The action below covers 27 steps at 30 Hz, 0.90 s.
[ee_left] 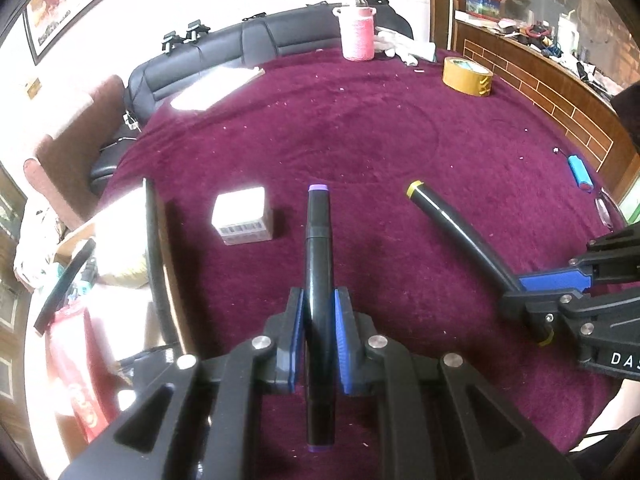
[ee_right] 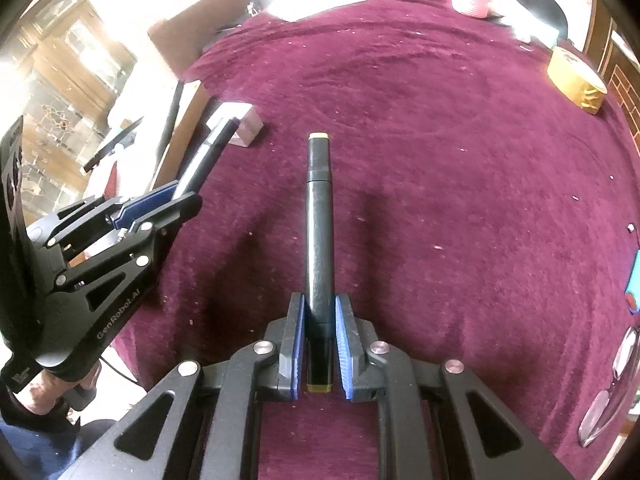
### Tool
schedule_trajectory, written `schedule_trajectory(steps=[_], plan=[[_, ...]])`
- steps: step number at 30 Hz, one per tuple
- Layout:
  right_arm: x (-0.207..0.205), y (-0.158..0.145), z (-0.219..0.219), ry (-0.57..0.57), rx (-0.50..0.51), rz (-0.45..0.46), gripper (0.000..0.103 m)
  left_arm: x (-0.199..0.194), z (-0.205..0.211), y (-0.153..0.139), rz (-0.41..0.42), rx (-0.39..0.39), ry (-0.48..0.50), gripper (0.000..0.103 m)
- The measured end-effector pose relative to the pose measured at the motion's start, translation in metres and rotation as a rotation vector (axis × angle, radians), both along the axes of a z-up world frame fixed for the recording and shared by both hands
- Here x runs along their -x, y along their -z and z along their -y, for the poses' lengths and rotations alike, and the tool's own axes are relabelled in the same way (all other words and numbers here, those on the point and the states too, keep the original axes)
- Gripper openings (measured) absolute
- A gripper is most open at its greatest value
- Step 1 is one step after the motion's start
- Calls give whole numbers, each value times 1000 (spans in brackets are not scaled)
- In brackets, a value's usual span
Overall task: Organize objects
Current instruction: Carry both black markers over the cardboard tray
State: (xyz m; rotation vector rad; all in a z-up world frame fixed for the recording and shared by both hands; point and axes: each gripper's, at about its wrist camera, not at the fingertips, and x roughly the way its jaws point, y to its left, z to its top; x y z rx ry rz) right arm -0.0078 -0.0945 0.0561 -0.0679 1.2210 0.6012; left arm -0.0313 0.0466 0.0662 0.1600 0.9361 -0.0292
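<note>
Now | L claw [ee_left: 318, 316] clamps purple-cap marker [ee_left: 318, 248] midshaft; R claw [ee_right: 319, 320] clamps yellow-cap marker [ee_right: 319, 220] near rear end

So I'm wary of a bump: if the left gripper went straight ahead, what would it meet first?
Nothing close: beyond the left gripper and its purple marker, only bare cloth shows; the pink jar stands far off, slightly right.

"genrobot.ai" on left hand-held gripper [ee_right: 188, 190]

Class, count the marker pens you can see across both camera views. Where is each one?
2. The purple-capped marker is clamped in the left hand-held gripper; the yellow-capped marker is clamped in the right hand-held gripper. Both point across the maroon cloth. Others may be hidden.
</note>
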Motion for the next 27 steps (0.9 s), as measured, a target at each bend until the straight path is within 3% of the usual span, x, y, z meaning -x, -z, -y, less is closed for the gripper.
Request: schedule_trajectory(steps=[27], plan=[[5, -22, -53, -105, -22, 12, 17, 16, -42, -16, 36, 52, -98, 14]])
